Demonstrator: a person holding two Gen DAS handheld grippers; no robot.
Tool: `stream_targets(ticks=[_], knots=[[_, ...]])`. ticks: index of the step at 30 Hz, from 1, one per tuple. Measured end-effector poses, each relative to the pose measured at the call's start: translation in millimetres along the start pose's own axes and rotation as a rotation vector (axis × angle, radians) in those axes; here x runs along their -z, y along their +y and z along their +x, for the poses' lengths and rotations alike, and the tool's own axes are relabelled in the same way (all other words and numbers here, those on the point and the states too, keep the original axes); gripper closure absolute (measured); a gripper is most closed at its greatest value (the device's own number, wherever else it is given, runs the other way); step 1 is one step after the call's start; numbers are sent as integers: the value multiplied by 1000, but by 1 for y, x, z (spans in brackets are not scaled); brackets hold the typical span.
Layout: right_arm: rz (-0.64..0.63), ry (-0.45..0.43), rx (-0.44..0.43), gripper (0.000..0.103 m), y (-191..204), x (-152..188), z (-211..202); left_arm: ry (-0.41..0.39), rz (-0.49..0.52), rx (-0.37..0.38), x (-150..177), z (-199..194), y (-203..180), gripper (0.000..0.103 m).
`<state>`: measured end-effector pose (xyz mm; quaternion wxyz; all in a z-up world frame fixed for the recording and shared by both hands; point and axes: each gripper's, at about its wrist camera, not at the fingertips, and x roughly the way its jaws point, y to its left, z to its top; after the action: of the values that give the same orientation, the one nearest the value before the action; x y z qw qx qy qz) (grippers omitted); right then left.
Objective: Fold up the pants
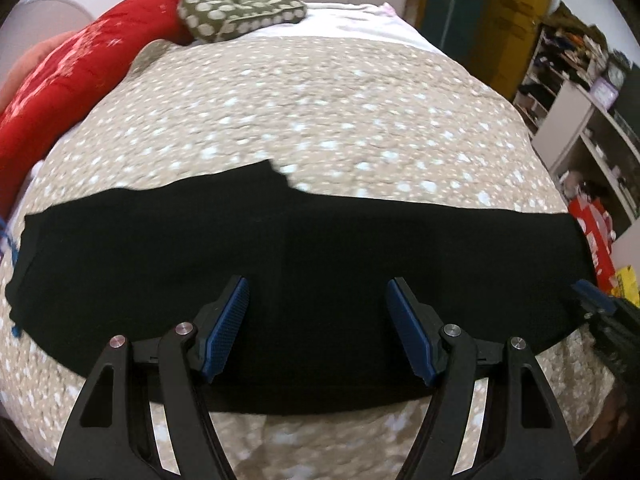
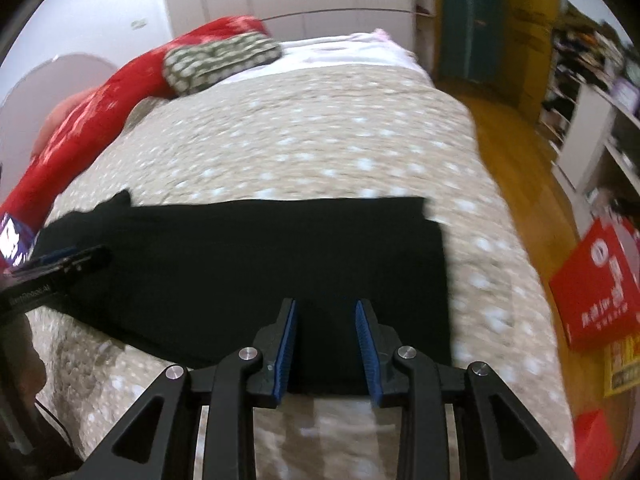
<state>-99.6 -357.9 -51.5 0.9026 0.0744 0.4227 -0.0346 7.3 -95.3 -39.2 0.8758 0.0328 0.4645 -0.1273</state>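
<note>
Lying flat in a long dark band across the near part of a bed point(image 1: 340, 104), the black pants point(image 1: 280, 248) are the landmark for everything else. The bed wears a beige cover dotted with pale spots. Well beyond the pants, at the far end of the bed, a red blanket point(image 1: 80, 60) is bunched along one side, and an olive cushion with white dots point(image 1: 240, 10) rests against it. Off the bed, past the right-hand end of the pants, lie a wooden floor point(image 2: 516, 168), a red box with white print point(image 2: 596, 284) and cluttered white shelves point(image 1: 576, 120). Nothing sits on the pants themselves. The left tongs point(image 1: 318, 316) stand wide open above the near edge of the pants, roughly at mid-length, their blue ribbed pads point(image 1: 226, 328) far apart and holding nothing. The right tongs point(image 2: 326, 340) are partly open, with a narrower gap, over the near edge of the pants close to their right-hand end; no cloth is pinched between them. In the left wrist view, the right tongs appear only at the picture's edge, beside the right end of the pants. Whether either pair touches the cloth cannot be told.
</note>
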Motion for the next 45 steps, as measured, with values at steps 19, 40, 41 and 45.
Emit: stream_targets(ticks=[19,40,41,45], knots=[[197,2,-80,62,-63,21,-22,26,212,130,-39,21,-115,31],[223,-26,-141,58,-73,37,-28,120,328,354,-64,44,-188,32],[230,-28,-148,57,-73,37,-27,123,338,360,-64,46,-193,32],[244,-40,-183,56,-71,37,-22,168,357,397,-68,59,-209,32]])
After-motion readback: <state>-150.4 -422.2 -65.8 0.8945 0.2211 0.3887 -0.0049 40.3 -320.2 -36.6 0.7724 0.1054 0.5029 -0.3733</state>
